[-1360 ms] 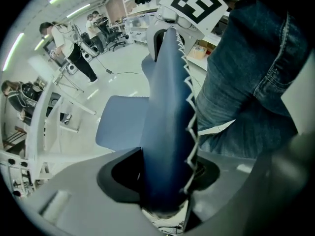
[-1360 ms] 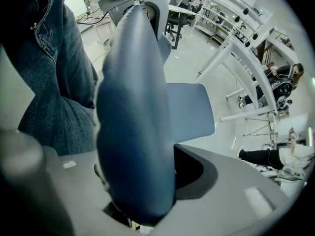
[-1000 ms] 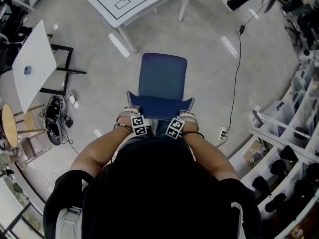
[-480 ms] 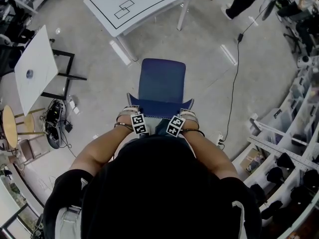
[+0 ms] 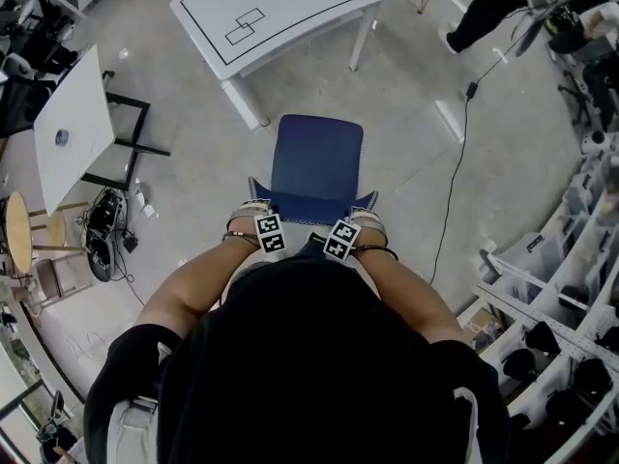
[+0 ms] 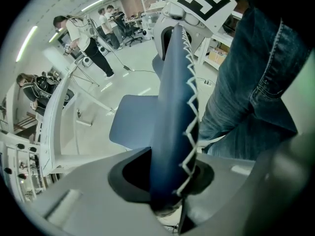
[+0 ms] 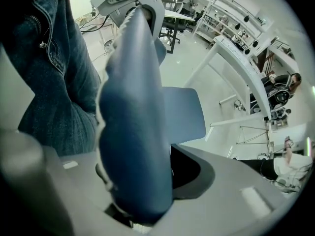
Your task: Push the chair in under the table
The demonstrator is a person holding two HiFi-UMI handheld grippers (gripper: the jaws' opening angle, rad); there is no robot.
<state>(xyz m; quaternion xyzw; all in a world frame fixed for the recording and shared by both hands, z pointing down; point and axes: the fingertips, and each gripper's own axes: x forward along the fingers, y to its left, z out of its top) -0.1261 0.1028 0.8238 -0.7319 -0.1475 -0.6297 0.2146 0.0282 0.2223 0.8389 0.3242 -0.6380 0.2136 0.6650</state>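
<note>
– Below the head camera, on the grey floor [image 5: 193, 191]: item one?
– Chair [image 5: 316, 158], blue, one. Its seat faces the table and its backrest [image 5: 311, 207] is nearest the person. It stands short of the table with bare floor between them, so no part of the seat is under the top.
– Item two?
– Table [image 5: 300, 13], white, with black lines drawn on the top. It sits beyond the chair and askew to it. One near leg comes down close to the seat's front left corner, without touching.
– Left gripper [image 5: 255, 218]?
– Pointing down at the backrest's left end. In the left gripper view [image 6: 167, 200] the blue edge with white zigzag stitching fills the gap, and the jaws are clamped on it.
– Right gripper [image 5: 360, 226]?
– Pointing down at the backrest's right end. In the right gripper view [image 7: 142, 200] its jaws are likewise pinched on the padded top edge [image 7: 133, 122].
– Sundries?
– Jeans [image 6: 256, 82] just behind the backrest. Tilted white board [image 5: 68, 129] on a black frame, at left and well apart. Black cable [image 5: 455, 172] trailing across the floor to the right of the chair. Shelving [image 5: 561, 298] along the right edge.
</note>
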